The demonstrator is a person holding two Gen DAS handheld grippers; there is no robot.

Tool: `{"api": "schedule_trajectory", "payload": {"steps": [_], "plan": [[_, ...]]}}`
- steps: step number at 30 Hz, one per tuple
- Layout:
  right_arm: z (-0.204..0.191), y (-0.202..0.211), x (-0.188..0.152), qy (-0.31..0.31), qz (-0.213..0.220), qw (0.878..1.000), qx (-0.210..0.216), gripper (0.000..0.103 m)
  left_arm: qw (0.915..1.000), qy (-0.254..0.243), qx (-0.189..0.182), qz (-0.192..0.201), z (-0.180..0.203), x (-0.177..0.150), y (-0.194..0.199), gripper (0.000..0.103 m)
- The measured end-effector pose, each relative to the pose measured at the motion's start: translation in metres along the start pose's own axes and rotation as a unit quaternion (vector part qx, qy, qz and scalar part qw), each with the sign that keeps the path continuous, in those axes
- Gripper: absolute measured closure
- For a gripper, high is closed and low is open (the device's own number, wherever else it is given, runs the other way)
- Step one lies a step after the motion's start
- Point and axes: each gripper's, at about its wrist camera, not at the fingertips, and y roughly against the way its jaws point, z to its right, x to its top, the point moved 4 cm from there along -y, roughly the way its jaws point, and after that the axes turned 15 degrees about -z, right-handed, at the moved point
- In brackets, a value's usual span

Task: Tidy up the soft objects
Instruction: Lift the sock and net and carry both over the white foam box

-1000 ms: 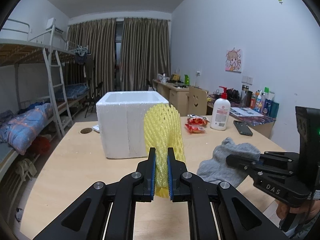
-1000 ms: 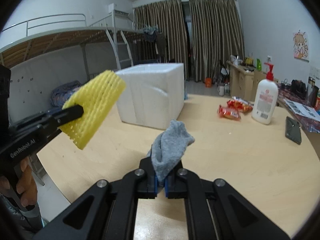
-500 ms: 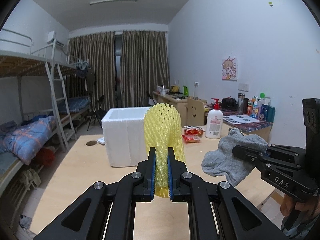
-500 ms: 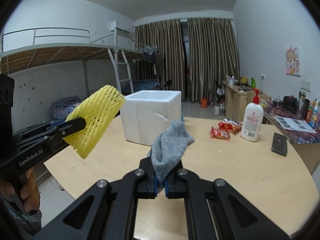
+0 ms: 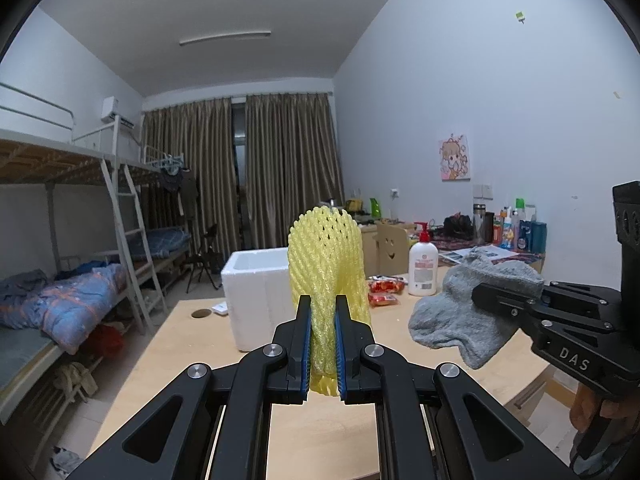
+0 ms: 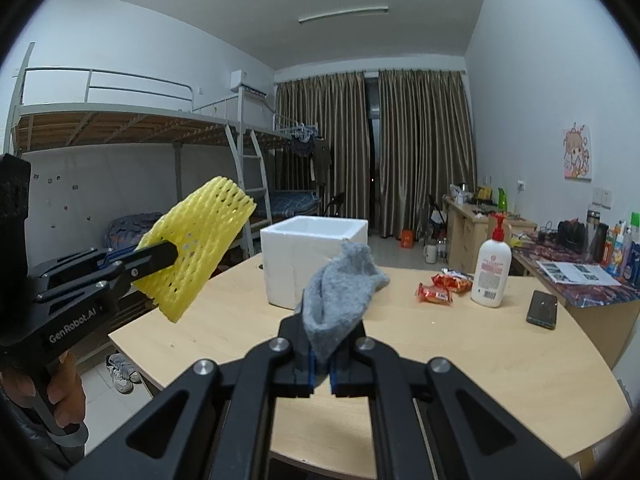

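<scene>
My left gripper (image 5: 322, 312) is shut on a yellow foam net sleeve (image 5: 326, 258), which stands upright between the blue pads, well above the table. In the right wrist view the same yellow foam net (image 6: 198, 238) sticks out of the left gripper (image 6: 168, 254) at the left. My right gripper (image 6: 322, 354) is shut on a grey sock (image 6: 340, 292), which droops over its tips; in the left wrist view the sock (image 5: 464, 308) hangs from the right gripper (image 5: 480, 294). An open white foam box (image 6: 314, 264) stands on the wooden table (image 6: 460, 344), ahead of both grippers.
A white lotion pump bottle (image 6: 491, 270), red snack packets (image 6: 442, 288) and a dark phone (image 6: 542, 309) lie on the table's right part. A cluttered desk (image 6: 580, 280) lines the right wall. Bunk beds (image 5: 80, 272) stand at the left, and shoes (image 6: 120, 372) lie on the floor.
Both grippers have risen and drawn back from the table, each still holding its item. The foam box and the bottle now look smaller and farther away.
</scene>
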Motion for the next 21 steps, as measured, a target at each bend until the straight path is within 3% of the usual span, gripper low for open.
{"api": "schedule_trajectory", "payload": {"steps": [10, 21], "plan": [[-0.008, 0.008, 0.006, 0.008, 0.029, 1.0, 0.005, 0.096, 0.999, 0.012, 0.043, 0.009, -0.009, 0.002, 0.017, 0.093], [-0.01, -0.013, 0.032, 0.02, 0.032, 0.999, 0.024, 0.096, 0.998, 0.023, 0.06, -0.005, -0.022, 0.018, -0.007, 0.093]]}}
